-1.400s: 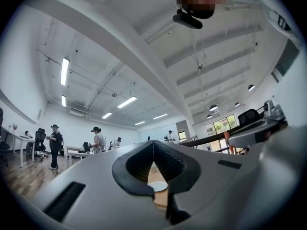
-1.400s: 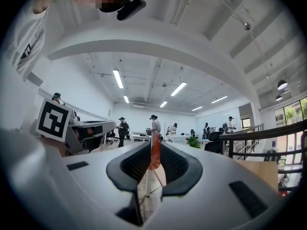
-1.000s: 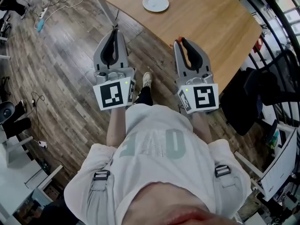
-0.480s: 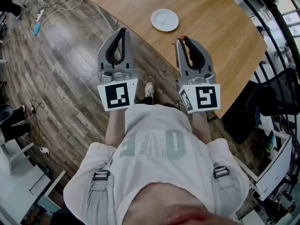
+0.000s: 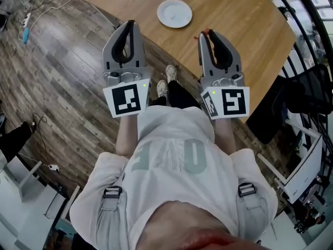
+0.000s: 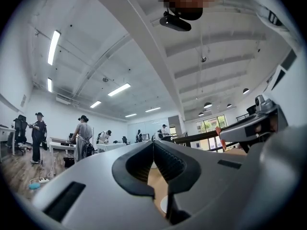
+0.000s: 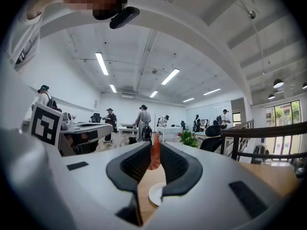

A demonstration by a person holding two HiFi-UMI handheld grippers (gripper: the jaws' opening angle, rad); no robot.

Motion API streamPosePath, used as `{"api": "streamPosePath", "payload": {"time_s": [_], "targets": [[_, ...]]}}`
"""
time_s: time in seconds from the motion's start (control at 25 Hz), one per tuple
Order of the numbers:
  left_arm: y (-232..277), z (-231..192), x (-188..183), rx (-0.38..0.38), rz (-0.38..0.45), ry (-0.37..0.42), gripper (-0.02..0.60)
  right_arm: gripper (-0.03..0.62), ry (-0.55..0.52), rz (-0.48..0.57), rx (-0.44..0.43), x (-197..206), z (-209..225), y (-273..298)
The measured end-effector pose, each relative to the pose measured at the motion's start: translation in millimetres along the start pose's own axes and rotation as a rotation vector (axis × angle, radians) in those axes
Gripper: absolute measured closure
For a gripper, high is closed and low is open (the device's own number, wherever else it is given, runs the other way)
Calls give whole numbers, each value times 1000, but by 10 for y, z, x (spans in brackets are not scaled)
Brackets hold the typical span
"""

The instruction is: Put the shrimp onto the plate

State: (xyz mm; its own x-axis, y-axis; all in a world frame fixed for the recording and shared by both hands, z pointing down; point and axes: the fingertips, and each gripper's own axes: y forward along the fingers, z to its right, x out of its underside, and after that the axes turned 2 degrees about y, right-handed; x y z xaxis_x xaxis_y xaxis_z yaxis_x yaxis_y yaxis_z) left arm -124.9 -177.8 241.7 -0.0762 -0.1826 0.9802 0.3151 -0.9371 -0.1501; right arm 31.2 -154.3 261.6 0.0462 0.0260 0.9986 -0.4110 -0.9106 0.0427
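Observation:
A white round plate (image 5: pixel 175 13) lies on the wooden table (image 5: pixel 244 14), ahead of both grippers. My right gripper (image 5: pixel 206 35) is shut on an orange shrimp (image 7: pixel 155 152), which sticks up between its jaw tips; its tip shows as an orange speck (image 5: pixel 207 32) in the head view. This gripper hangs over the table's near edge, right of the plate. The plate (image 7: pixel 157 193) shows low between the jaws in the right gripper view. My left gripper (image 5: pixel 130 24) is shut with nothing in it, held over the floor just off the table's edge. The plate (image 6: pixel 164 204) peeks below its jaws.
Dark wood floor (image 5: pixel 57 72) spreads to the left, with cables and a power strip (image 5: pixel 24 34). A black chair (image 5: pixel 307 87) and railing stand at the right. The person's shoes (image 5: pixel 165 79) are below the grippers. Several people (image 7: pixel 142 122) work at far desks.
Both grippers have moved forward toward the table; the plate now lies closer ahead of them. The right gripper keeps the shrimp.

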Motion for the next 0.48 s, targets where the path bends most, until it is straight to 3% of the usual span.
{"api": "streamPosePath", "payload": {"time_s": [0.48], "targets": [[963,-39,26,-15,-26,53,571,530,15,28,-42,-76,697,860]]}}
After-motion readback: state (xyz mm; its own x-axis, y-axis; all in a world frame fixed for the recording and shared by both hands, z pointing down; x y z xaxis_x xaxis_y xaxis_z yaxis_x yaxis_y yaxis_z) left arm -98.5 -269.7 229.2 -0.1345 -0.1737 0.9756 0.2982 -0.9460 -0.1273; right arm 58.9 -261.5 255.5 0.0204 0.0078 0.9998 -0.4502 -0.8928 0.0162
